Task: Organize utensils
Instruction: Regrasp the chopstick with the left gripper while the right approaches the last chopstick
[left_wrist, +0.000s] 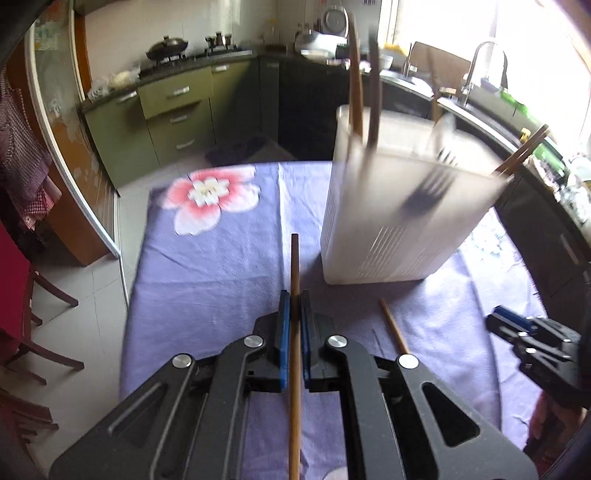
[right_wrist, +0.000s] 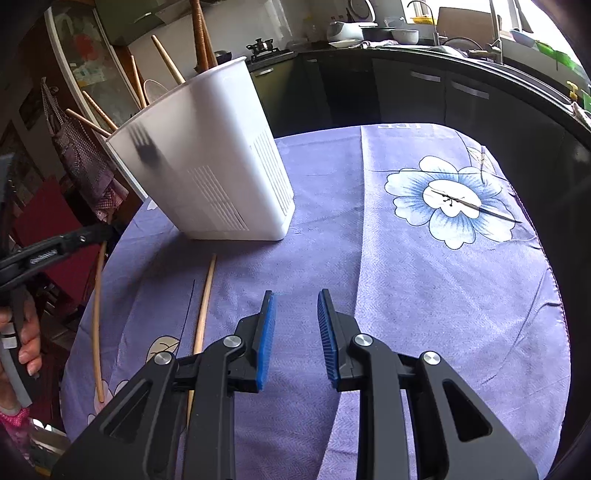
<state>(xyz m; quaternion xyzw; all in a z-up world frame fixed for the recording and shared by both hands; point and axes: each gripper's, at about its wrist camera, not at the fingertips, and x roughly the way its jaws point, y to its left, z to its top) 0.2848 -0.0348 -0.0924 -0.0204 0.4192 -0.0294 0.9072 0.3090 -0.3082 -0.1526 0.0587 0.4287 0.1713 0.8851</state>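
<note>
Wooden chopstick (left_wrist: 294, 280) in left claw (left_wrist: 294, 301), pink flower (left_wrist: 210, 199)

green cabinets (left_wrist: 177, 110), bright window (left_wrist: 443, 22), tiled floor (left_wrist: 92, 295)

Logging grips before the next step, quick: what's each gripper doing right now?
Left gripper: shut on a chopstick.
Right gripper: open, nothing between its blue pads.

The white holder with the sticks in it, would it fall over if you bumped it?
Probably fairly easily. The white holder is tall with a narrower base, so it looks tippy. It seems to be thin, see-through plastic, likely light: a fork shows through its wall. The chopsticks lean out over one rim, which may pull it that way.
</note>
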